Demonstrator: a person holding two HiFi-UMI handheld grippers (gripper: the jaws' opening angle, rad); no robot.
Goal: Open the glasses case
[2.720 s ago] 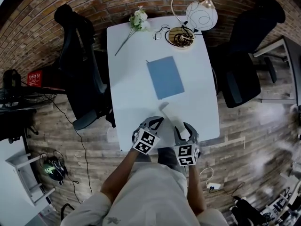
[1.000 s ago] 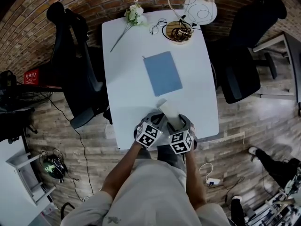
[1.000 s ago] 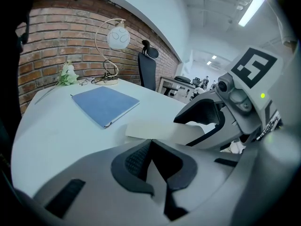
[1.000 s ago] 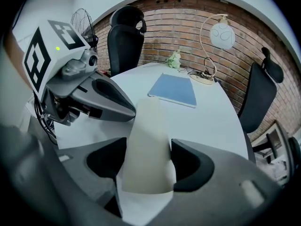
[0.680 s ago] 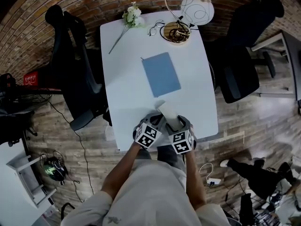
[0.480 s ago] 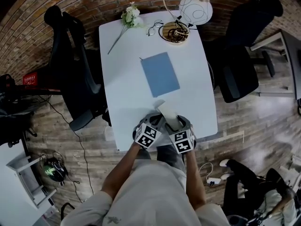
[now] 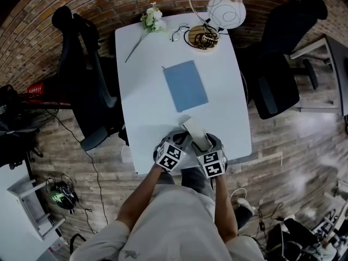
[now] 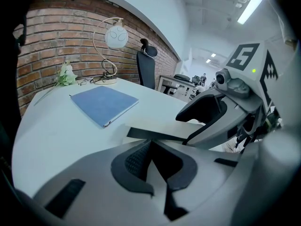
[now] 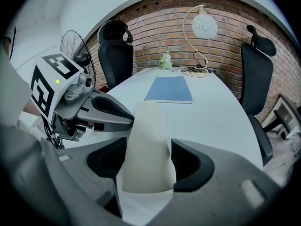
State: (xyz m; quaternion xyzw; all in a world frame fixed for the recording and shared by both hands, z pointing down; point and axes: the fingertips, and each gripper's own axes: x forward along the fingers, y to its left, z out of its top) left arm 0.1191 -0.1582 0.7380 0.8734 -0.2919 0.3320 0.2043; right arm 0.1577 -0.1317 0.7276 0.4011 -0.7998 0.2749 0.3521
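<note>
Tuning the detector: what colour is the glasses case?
The glasses case is plain off-white; it shows best in the right gripper view.

head view looks steeply down on the table (image 7: 147, 91); both gripper views sit low, facing the lamp (image 9: 204, 27) end.

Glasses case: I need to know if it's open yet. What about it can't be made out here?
- Inside of the glasses case: no view looks into it.
- Its near end: in the head view, it is covered by the left claw and the right claw.
- Its flap seam: too small in the head view. The right gripper view shows only one plain pale face, with both sides behind the claw.
</note>
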